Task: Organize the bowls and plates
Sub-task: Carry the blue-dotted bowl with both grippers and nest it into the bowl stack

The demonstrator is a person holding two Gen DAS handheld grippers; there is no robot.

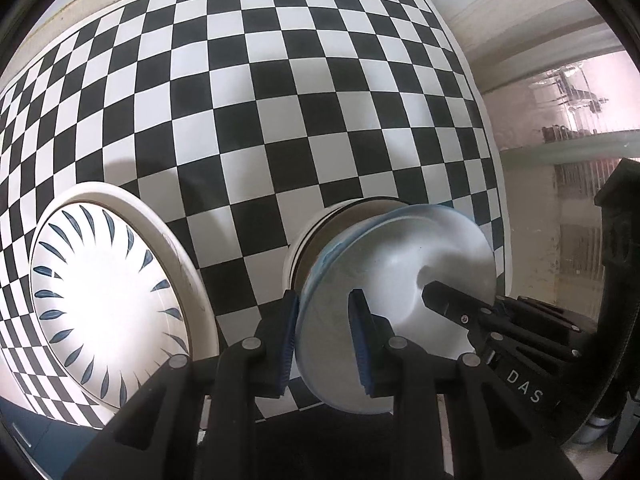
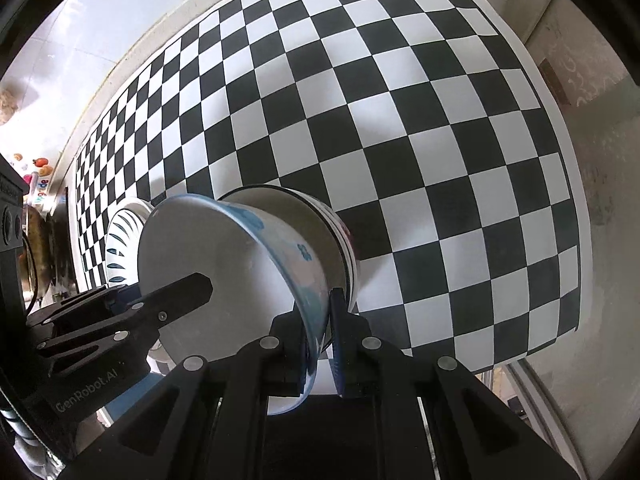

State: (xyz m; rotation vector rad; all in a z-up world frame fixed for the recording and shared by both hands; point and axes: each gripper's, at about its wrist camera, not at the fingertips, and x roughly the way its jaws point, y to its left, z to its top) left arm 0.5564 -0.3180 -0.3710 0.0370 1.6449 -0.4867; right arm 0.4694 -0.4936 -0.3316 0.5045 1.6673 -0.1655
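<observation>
Bowl (image 1: pixel 400 276), white with blue rim markings, hangs tilted above the checkered counter (image 1: pixel 280 100), nested partly into a second bowl (image 1: pixel 340 216) standing beneath it. At far left, a white plate with blue leaf strokes (image 1: pixel 108 300) lies on a larger plain plate (image 1: pixel 188 280). Left gripper (image 1: pixel 326 344) fingers pinch the bowl's left rim wall; right gripper (image 2: pixel 320 344) fingers pinch its opposite rim, one inside, one outside.

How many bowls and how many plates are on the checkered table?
Bowls: 2, the blue-flowered bowl gripped by both tools, over the bowl with the dark rim line.
Plates: 2, the blue-petal plate on top of the plain white plate.
Total: 4
</observation>
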